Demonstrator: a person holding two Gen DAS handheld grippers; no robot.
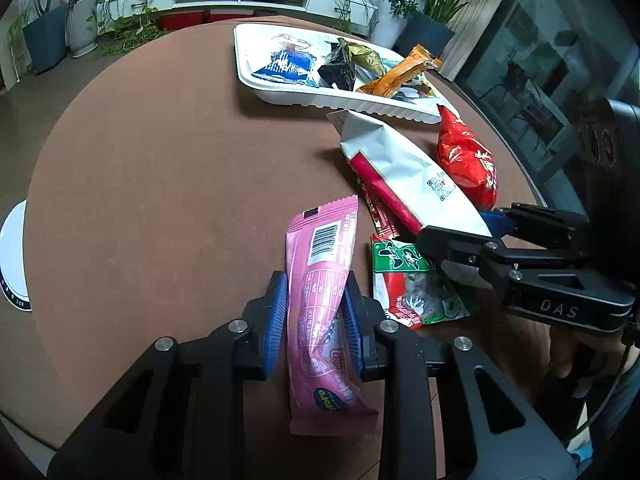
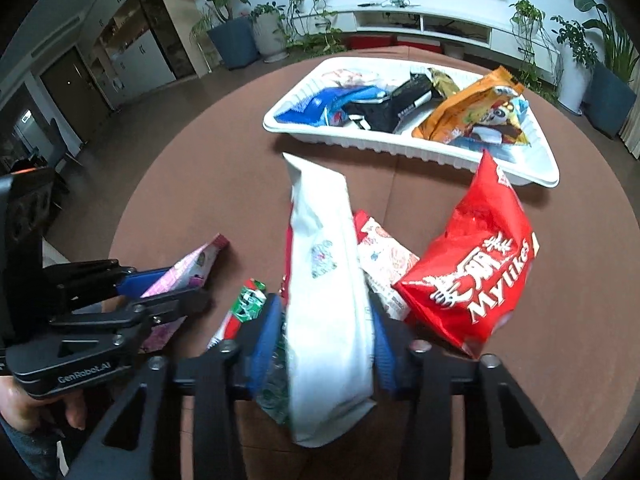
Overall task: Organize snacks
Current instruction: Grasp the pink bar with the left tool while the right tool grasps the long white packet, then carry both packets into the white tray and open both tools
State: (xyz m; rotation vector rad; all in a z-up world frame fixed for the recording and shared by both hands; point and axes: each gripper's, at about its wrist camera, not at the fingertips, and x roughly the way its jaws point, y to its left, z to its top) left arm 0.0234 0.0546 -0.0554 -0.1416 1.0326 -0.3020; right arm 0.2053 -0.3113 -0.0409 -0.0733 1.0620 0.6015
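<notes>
My left tool [image 1: 316,320] is clamped narrow on a pink snack bar wrapper [image 1: 322,296]; both blue pads [image 1: 276,320] press its sides, and the wrapper runs lengthwise between them, its barcode end pointing away from me over the brown worktop [image 1: 160,184].

My right tool [image 2: 326,344] has its blue pads on either side of a white snack pouch [image 2: 324,280], and I read contact on both flanks. The pouch stands nearly upright between the pads, its sealed top edge toward the tray. In the left wrist view the same tool reaches in from the right and meets the pouch at its near end.

Loose items on the worktop:
- A red Mylikes bag [image 2: 472,276], just right of the pouch.
- A red-and-white packet [image 2: 384,260], partly under the pouch.
- A green-and-red packet [image 1: 408,284], lying between the two tools.

The white ribbed tray [image 2: 360,142] sits at the far side of the worktop. It contains a blue packet [image 2: 320,108], a black packet [image 2: 392,108] and an orange bag [image 2: 468,112]. The orange bag occupies the right-hand compartment.
</notes>
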